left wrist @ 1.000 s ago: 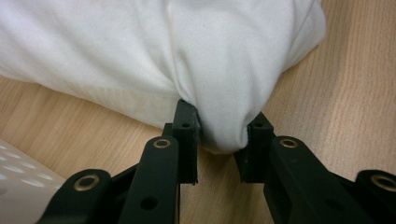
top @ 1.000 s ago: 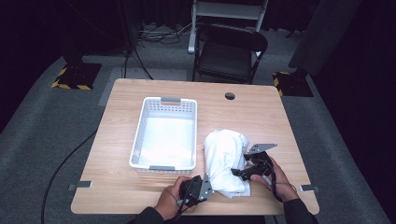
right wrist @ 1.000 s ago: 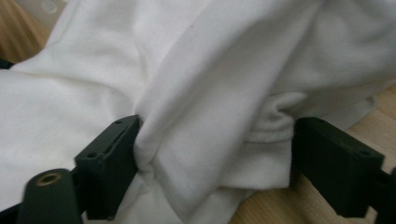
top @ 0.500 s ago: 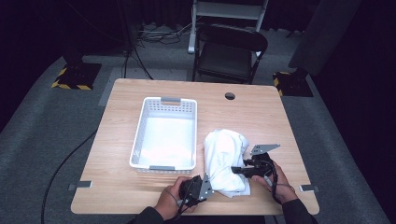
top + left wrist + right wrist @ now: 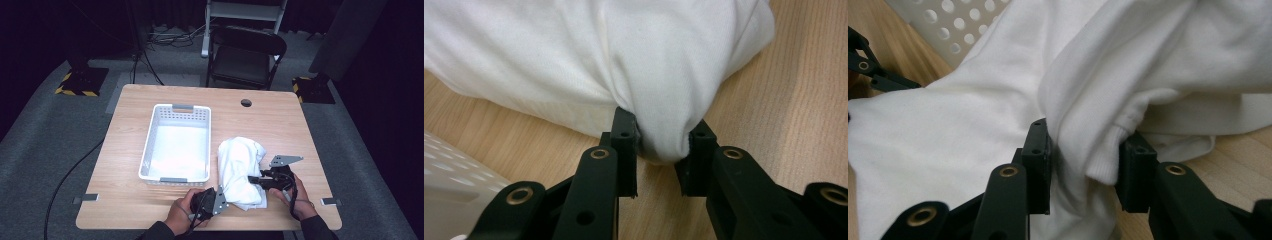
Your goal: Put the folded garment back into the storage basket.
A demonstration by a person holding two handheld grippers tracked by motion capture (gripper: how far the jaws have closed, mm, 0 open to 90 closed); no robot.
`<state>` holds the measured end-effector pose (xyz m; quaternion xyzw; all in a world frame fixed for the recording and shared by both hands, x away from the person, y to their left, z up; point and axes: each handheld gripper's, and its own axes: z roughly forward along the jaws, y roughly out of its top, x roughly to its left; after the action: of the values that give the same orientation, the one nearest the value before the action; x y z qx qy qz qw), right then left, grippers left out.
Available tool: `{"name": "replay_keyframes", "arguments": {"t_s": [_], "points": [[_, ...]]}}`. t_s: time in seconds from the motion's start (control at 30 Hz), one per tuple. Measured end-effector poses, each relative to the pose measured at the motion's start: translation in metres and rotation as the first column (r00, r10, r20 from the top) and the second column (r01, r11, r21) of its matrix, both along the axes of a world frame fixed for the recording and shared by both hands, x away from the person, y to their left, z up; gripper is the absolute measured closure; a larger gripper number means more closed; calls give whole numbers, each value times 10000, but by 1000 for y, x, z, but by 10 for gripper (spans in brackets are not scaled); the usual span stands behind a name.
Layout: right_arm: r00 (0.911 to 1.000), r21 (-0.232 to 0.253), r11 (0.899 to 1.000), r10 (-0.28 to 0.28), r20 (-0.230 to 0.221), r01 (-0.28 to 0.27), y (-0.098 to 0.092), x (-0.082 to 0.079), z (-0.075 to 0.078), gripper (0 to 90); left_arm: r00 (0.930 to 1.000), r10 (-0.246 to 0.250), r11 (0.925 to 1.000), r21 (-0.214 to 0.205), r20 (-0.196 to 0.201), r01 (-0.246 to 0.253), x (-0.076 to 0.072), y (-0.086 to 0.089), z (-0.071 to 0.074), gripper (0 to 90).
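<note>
**Both grippers pinched on the white garment**

Since the frame a second earlier, the right gripper [image 5: 256, 179] has been brought a little inward against the white garment [image 5: 241, 167], and its jaws have just been closing, with cloth between them. In the right gripper view a thick fold with a ribbed hem is seen pinched between the two black pads [image 5: 1038, 150]. The left gripper [image 5: 224, 192] is unmoved; in the left gripper view a bunched corner of the same cloth is clamped between its jaws, sagging just below the pads.

Hidden or unclear: the cloth caught between each pair of pads is covered by the folds; in the high view both sets of jaw tips are buried in the fabric. The garment's type cannot be determined.

Count: two grippers, one garment, one white basket [image 5: 150, 150], one folding chair [image 5: 247, 55].

The garment is heaped on the wooden table [image 5: 280, 120], just right of the basket and near the front edge. Nothing is seen inside the basket.
</note>
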<state>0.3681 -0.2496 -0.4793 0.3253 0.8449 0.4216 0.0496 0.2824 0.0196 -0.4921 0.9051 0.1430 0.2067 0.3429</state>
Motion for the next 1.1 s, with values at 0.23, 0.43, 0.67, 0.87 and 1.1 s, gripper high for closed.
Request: {"name": "replay_keyframes", "arguments": {"t_s": [0.23, 0.43, 0.67, 0.87, 1.1], "points": [[9990, 34, 9998, -183, 418, 181, 2, -4, 5, 653, 9999, 107, 9999, 3, 88, -108, 0, 1, 4, 731], [9973, 97, 9994, -330, 656, 324, 3, -7, 8, 666, 9996, 91, 10000, -2, 255, -91, 0, 1, 6, 732], [9949, 165, 9989, -453, 901, 440, 2, -9, 14, 714, 9996, 139, 9999, -85, 253, -136, 1, 3, 10, 732], [9989, -246, 9988, -428, 203, 433, 2, -4, 5, 629, 9997, 77, 9999, 105, 250, -79, 1, 1, 6, 732], [9968, -222, 9977, -656, -461, 646, 2, 3, -5, 451, 9999, 75, 9999, 138, 133, -77, 1, 0, 4, 733]]}}
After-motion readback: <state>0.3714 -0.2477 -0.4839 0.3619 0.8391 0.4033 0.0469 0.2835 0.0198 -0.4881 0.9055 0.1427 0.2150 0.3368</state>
